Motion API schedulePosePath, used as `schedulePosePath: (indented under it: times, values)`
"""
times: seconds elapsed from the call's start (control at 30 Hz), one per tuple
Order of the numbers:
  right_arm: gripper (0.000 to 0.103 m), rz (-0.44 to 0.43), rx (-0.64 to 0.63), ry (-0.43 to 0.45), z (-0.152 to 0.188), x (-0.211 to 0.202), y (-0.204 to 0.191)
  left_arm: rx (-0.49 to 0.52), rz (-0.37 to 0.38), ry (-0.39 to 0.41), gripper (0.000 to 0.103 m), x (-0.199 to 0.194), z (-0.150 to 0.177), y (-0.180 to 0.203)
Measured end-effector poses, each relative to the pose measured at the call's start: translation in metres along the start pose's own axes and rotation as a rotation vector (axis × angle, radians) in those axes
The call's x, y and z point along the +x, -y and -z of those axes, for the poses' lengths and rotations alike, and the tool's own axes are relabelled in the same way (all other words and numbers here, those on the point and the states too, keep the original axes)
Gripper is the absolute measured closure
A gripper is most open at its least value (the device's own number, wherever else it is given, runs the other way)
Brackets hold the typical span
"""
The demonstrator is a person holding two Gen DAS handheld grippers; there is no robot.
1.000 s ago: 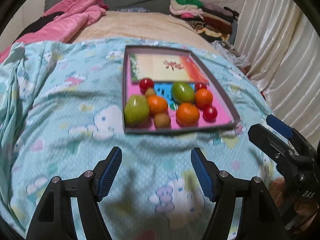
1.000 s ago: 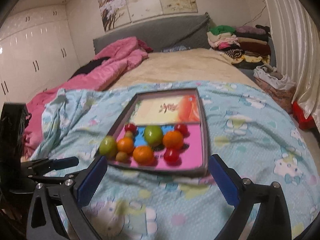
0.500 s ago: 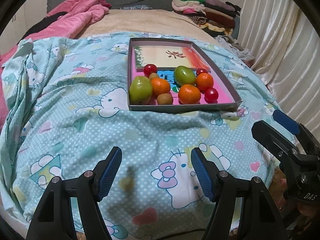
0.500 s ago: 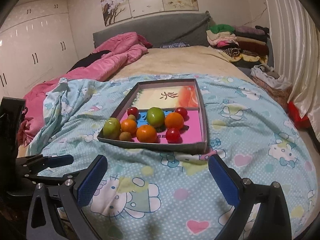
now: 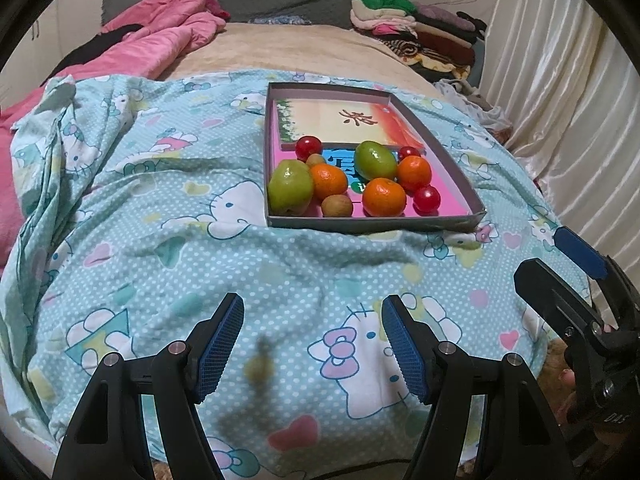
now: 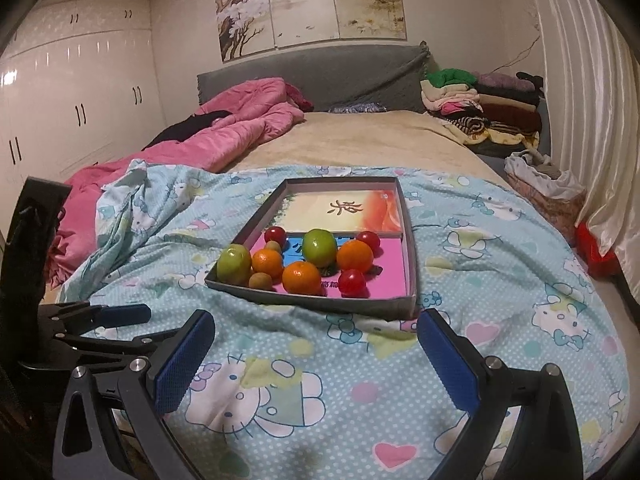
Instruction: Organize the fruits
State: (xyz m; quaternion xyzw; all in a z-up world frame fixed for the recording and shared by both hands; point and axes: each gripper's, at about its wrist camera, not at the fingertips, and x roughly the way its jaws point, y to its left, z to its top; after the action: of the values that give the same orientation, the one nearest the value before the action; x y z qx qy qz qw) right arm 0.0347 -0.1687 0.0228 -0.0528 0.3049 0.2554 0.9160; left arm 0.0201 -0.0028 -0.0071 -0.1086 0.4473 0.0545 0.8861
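Observation:
A shallow grey cardboard tray lies on a blue cartoon-print sheet on a bed. It holds two green fruits, three oranges, three small red fruits and two small brown fruits, clustered at its near end. A picture card lies at its far end. My left gripper is open and empty, well short of the tray. My right gripper is open and empty, just before the tray's near edge.
A pink quilt is bunched at the back left of the bed. Folded clothes are stacked at the back right. White curtains hang on the right. White wardrobes stand on the left.
Both grippers have pulled back and risen away from the tray, then steadied. Both stayed open. The fruit has not moved.

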Motion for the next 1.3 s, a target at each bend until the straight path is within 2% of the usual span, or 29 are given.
schedulePosePath:
  times: [0.33, 1.3]
  values:
    - [0.001, 0.003, 0.009, -0.028, 0.0031, 0.0073, 0.0037, 0.042, -0.020, -0.001, 0.030, 0.0030, 0.0011, 0.0068]
    - [0.001, 0.011, 0.028, -0.025, 0.0027, 0.0076, 0.0083, 0.030, -0.020, -0.005, 0.030, 0.0042, -0.0009, 0.0020]
